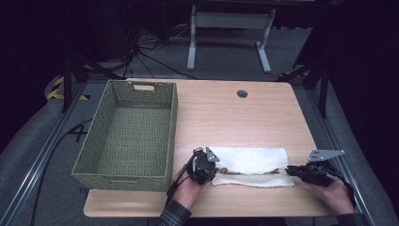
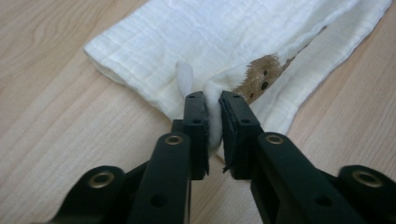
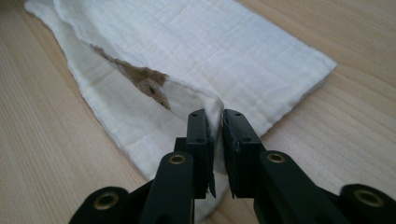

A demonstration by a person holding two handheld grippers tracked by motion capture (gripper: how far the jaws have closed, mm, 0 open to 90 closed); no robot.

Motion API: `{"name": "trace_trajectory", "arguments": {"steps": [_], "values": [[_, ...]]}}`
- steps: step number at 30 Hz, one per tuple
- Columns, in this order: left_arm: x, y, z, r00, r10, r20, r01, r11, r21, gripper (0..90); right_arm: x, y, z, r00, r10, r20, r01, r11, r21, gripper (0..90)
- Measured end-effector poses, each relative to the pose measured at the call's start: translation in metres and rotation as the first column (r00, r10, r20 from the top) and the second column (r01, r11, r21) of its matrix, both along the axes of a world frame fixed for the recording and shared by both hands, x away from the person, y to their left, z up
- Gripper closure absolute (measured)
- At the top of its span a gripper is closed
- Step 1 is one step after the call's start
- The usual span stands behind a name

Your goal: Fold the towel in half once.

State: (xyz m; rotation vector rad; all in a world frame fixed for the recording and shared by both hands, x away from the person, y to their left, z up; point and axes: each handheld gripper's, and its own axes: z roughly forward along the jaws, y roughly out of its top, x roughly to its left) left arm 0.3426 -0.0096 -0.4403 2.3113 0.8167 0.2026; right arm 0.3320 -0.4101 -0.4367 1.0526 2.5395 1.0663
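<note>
While the folded white muslin cloth (image 1: 251, 165) lies flat on the pale wooden table (image 1: 226, 113), right of the green woven basket (image 1: 129, 134), the left gripper (image 2: 213, 105) pinches its near-left edge and the right gripper (image 3: 215, 122) its other end, each with cloth between barely parted jaws.

The far half of the table (image 1: 226, 113) is bare wood, so a hand could slide there freely. On the left the tall green basket (image 1: 127, 136) blocks the way; its walls stand high, so a hand must go over them. The folded white cloth (image 1: 251, 167) lies flat near the front edge, between both grippers.
</note>
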Motion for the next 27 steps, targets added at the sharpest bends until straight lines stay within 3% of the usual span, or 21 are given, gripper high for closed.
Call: {"name": "trace_trajectory", "arguments": {"steps": [4,9,12,16,27], "values": [[-0.004,0.003,0.006,1.0000,-0.009,0.003,0.009,0.9998,-0.016,70.2,-0.005,-0.005,0.003,0.9999,-0.009,0.009,0.009,1.000,0.021,72.1],[-0.008,0.008,0.019,0.9993,0.003,0.037,-0.001,0.9980,-0.064,68.5,-0.011,-0.010,0.014,0.9979,-0.025,0.059,0.022,0.998,0.052,72.0],[-0.005,0.007,0.021,0.9992,0.003,0.040,-0.001,0.9980,-0.063,70.2,-0.010,-0.009,0.017,0.9967,-0.024,0.078,0.020,0.998,0.052,73.1],[0.006,0.003,0.022,0.9983,0.016,0.056,-0.013,0.9982,-0.058,75.2,0.001,-0.002,0.015,0.9977,-0.009,0.067,0.006,0.999,0.040,73.7],[0.047,-0.005,0.018,0.9922,0.108,0.061,-0.106,0.9937,-0.036,71.4,0.040,0.007,0.012,0.9974,-0.038,0.061,0.037,0.999,0.023,71.1]]}}
